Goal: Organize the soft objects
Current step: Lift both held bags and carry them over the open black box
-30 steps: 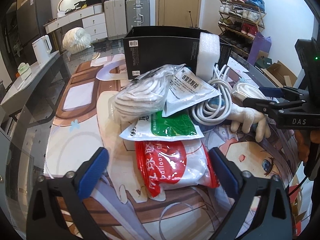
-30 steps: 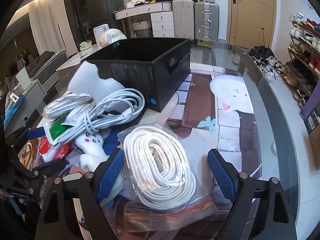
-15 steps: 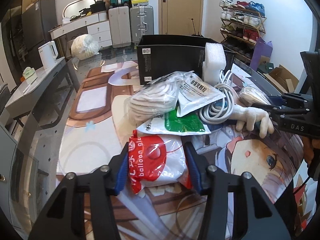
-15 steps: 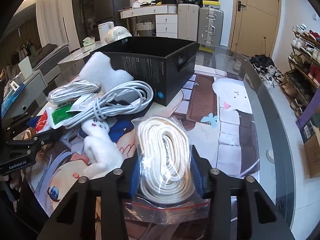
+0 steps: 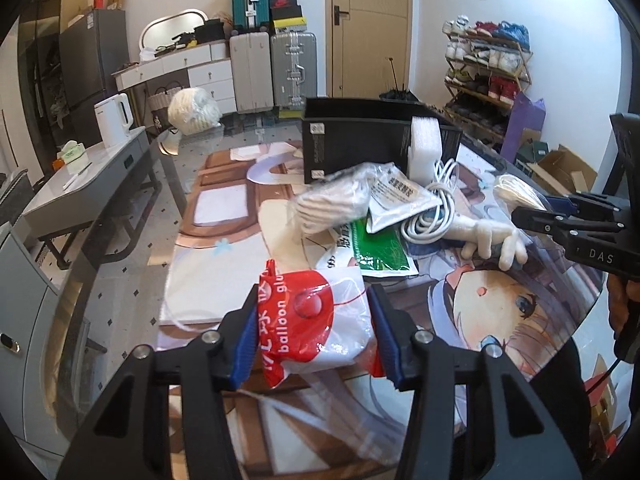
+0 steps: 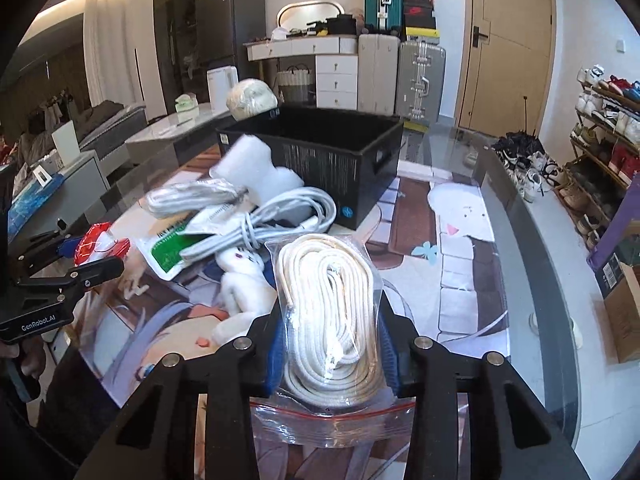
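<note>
Above the surface [image 5: 224,292] we hold 2 bags, left hand-held gripper [image 5: 314,338] clamping the balloon bag [image 5: 316,320], right hand-held gripper [image 6: 330,354] clamping the rope bag [image 6: 330,300]; slick plastic may slip before the black box [image 6: 320,148].

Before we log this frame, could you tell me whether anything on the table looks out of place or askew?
Nothing looks spilled or damaged. The oddest item is the white foam block, leaning tilted against the outside of the black box rather than inside it. The remaining soft items lie in a loose, overlapping heap beside it.
</note>
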Demonstrator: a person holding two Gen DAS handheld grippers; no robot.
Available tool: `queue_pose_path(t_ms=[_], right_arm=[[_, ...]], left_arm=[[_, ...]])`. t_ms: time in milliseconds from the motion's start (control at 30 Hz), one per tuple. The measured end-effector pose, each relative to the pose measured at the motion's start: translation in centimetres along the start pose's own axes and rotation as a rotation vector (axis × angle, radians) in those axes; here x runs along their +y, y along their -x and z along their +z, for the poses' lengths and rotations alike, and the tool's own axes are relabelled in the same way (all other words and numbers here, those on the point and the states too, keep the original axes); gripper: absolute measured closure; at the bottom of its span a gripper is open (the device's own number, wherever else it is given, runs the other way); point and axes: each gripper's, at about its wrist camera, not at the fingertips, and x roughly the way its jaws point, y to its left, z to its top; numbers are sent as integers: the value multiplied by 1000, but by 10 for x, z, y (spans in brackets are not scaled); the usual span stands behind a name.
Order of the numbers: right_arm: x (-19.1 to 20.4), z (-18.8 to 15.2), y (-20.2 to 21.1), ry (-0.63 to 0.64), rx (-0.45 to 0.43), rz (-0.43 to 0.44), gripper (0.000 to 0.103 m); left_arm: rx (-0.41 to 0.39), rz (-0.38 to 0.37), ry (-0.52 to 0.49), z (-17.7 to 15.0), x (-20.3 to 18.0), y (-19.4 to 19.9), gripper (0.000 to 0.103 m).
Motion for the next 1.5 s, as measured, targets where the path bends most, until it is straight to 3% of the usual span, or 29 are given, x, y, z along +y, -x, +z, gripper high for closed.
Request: queue_pose_path(t_ms=[233,733,1133,1500], right_arm=[[11,10,34,-4,-74,18,64],[29,45,46,-7,-125,67,64],[22,81,35,-58,-135,53,64],[15,115,0,-72,-110,32,64]], left_arm=[[-63,-26,45,10,13,22,53],[-141,-33,5,68,11,29,53],[-140,-65,-20,112,18,-1,53],[-141,-91,-80,148,15,-43,53]])
